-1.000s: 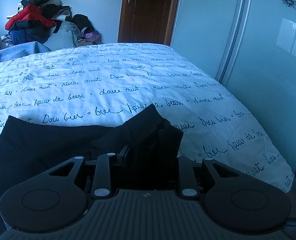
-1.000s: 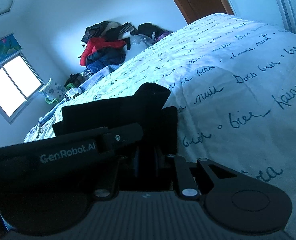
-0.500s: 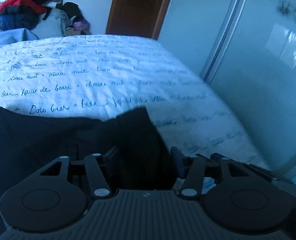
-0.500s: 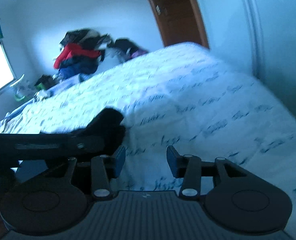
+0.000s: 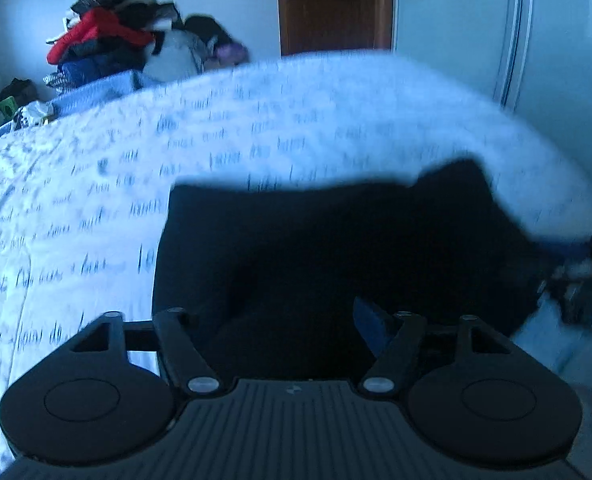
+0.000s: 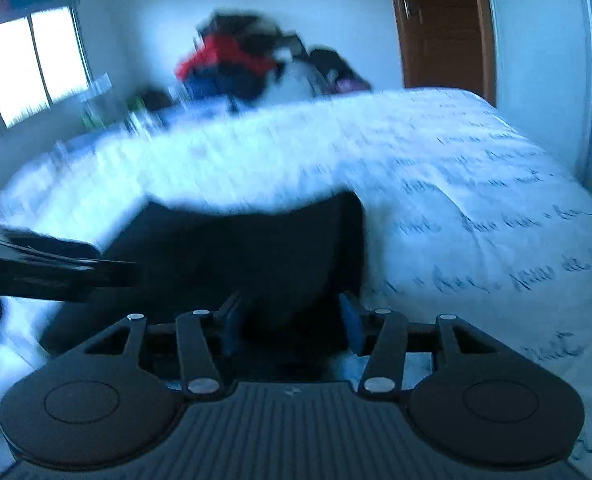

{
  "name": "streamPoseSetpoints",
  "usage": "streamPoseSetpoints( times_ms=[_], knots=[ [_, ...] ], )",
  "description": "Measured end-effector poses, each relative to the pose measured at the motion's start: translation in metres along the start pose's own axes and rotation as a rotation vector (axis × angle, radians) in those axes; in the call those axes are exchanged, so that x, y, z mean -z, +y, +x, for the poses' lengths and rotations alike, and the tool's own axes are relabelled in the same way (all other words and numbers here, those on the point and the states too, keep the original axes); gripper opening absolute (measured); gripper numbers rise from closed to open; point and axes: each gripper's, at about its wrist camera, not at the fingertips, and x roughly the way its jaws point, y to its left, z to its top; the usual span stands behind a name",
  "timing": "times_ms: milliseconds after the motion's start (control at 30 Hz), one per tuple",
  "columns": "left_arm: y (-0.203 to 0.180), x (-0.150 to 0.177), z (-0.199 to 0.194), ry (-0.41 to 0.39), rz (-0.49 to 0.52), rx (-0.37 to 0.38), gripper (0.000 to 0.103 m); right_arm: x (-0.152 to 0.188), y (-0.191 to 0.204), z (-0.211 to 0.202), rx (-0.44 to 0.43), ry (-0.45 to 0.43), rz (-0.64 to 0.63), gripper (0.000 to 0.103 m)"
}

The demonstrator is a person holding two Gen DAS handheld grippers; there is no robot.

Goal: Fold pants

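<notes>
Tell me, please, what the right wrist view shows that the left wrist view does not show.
Only the right wrist view shows a bright window. Only the left wrist view shows the near right corner of the bed, where the cover drops away. Both show the black pants lying flat on the script-printed bed cover, a pile of clothes with something red, and a brown door. Both grippers have just been opening and stand open over the pants.
</notes>
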Motion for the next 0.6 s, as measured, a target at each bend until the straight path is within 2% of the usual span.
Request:
streamPoseSetpoints(
  times_ms=[67, 133, 233, 300, 400, 433, 500, 567, 600],
  knots=[
    [0.003, 0.005, -0.003, -0.018, -0.018, -0.004, 0.068, 0.001, -0.005, -0.003, 0.013, -0.008, 0.040, 0.058],
    [0.004, 0.003, -0.006, -0.031, -0.037, 0.006, 0.069, -0.003, -0.002, -0.016, 0.024, -0.069, 0.046, 0.058],
    [0.001, -0.002, -0.009, -0.052, -0.040, -0.008, 0.072, -0.013, 0.012, -0.027, -0.040, -0.129, 0.015, 0.058],
    [-0.002, -0.003, -0.008, -0.057, -0.035, -0.044, 0.073, -0.019, 0.024, -0.022, -0.095, -0.120, -0.019, 0.058],
    [-0.004, -0.004, -0.007, -0.060, -0.046, -0.072, 0.077, -0.020, 0.035, -0.003, -0.126, -0.056, -0.078, 0.058],
    [-0.004, -0.004, -0.007, -0.057, -0.051, -0.077, 0.077, -0.019, 0.036, 0.004, -0.115, -0.028, -0.087, 0.058],
    [-0.004, -0.003, -0.006, -0.052, -0.057, -0.078, 0.078, -0.013, 0.034, 0.017, -0.037, 0.026, -0.127, 0.058],
    [-0.003, -0.003, -0.008, -0.055, -0.058, -0.077, 0.080, -0.009, 0.036, 0.013, 0.044, 0.032, -0.184, 0.058],
    [-0.003, -0.003, -0.008, -0.058, -0.058, -0.077, 0.081, -0.007, 0.035, 0.010, 0.049, 0.024, -0.175, 0.058]
  ],
)
